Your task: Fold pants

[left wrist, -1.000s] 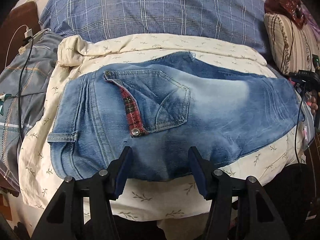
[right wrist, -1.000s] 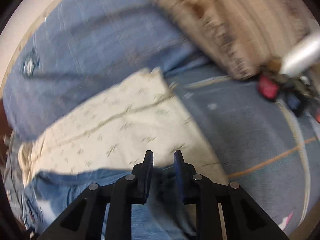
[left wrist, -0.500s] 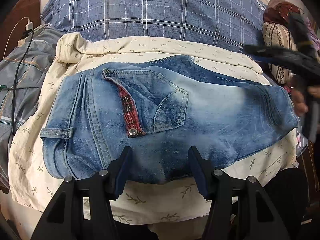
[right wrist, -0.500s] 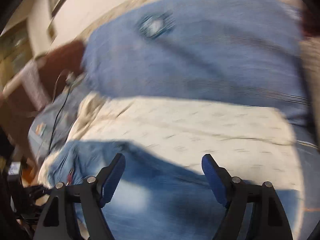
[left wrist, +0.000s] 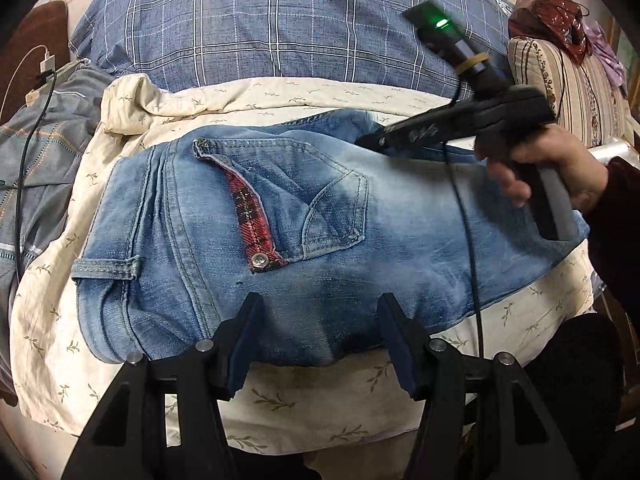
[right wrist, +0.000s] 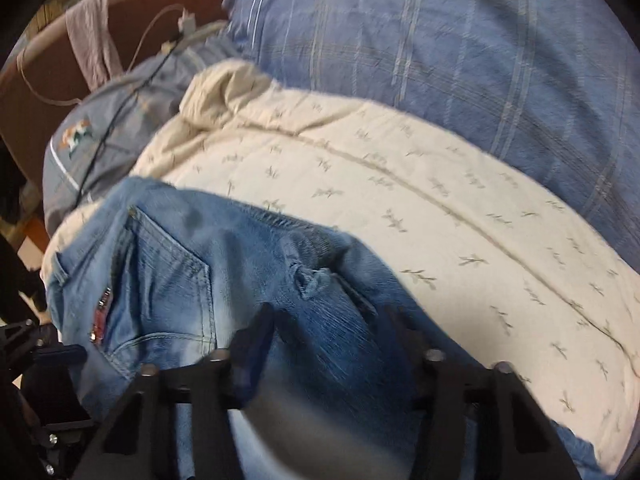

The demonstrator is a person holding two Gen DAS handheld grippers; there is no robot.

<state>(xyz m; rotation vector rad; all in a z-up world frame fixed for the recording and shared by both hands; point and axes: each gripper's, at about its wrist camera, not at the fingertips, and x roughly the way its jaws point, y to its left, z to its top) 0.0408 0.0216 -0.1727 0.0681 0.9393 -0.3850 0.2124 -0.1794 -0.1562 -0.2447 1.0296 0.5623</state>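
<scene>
Bringing the right gripper (left wrist: 364, 142) across from the right side of the bed to the far edge of the pants (left wrist: 400, 240), and just closing its jaws down from a wide gape. Finding them still apart and blurred in the right wrist view, with denim lying under and between them but no pad seen pressing on it. Gripping that tool in a hand (left wrist: 560, 168) off to the right of the left jaws. Keeping the left gripper (left wrist: 316, 320) at the near edge of the pants, jaws released and half spread, holding nothing, only cloth showing beyond them. Judging the fold as well along: seeing the pants already doubled into a compact bundle just ahead of the left jaws, with the back pocket (left wrist: 320, 200) and its red plaid flap (left wrist: 250, 212) facing up and the waistband end lying to their left. Probably lacking one last fold or some smoothing, perhaps starting from that far edge under the right jaws. Working on a bed, not a table: seeing a cream leaf-print sheet (left wrist: 280, 96) under the pants, a blue checked pillow (left wrist: 240, 32) beyond both jaws, a grey quilt (left wrist: 48, 152) and a white charger cable (left wrist: 24, 80) off to the left, and a striped cushion (left wrist: 580, 80) far to the right.
</scene>
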